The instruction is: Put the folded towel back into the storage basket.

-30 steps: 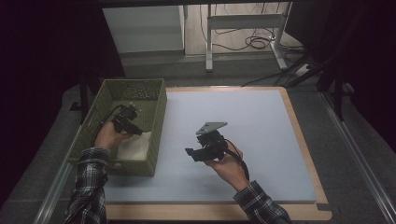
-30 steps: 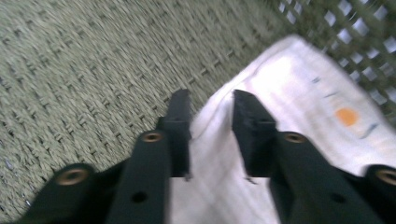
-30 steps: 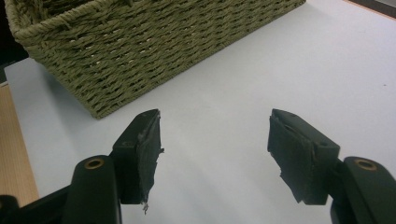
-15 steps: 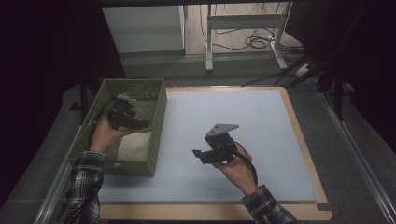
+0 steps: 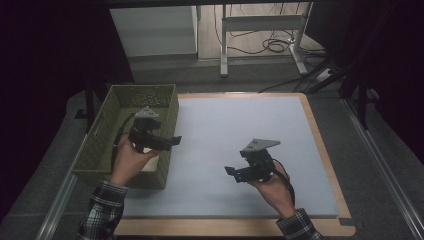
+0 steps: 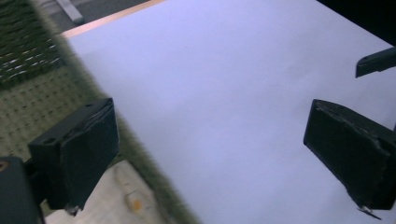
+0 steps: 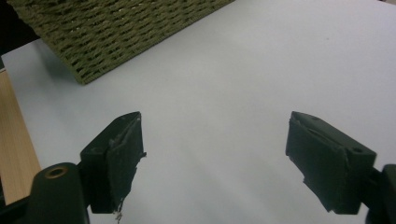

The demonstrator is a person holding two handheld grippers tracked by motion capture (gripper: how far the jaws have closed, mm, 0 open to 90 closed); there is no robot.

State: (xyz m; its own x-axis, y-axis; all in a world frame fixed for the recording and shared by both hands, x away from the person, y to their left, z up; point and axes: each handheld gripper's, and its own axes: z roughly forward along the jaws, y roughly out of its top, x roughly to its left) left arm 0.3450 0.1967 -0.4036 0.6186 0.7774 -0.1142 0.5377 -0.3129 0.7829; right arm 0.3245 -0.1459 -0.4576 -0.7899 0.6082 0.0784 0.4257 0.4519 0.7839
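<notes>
Left gripper [image 5: 174, 140] sits over the basket's [image 5: 100, 145] right wall, jaws wide apart and just been opening, nothing between them. A pale thing [image 6: 123, 198] lies in the basket below, too blurred to identify. Right gripper [image 5: 231, 172] is over the bare white mat [image 5: 240, 120], jaws also opening, wide, empty.

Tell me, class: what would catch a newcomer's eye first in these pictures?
Most striking is the green woven basket at the left edge of the pale blue mat. The left tongs hang open over the basket's right wall, nothing between the jaws. The right tongs hover open and empty above the mat's middle.
</notes>
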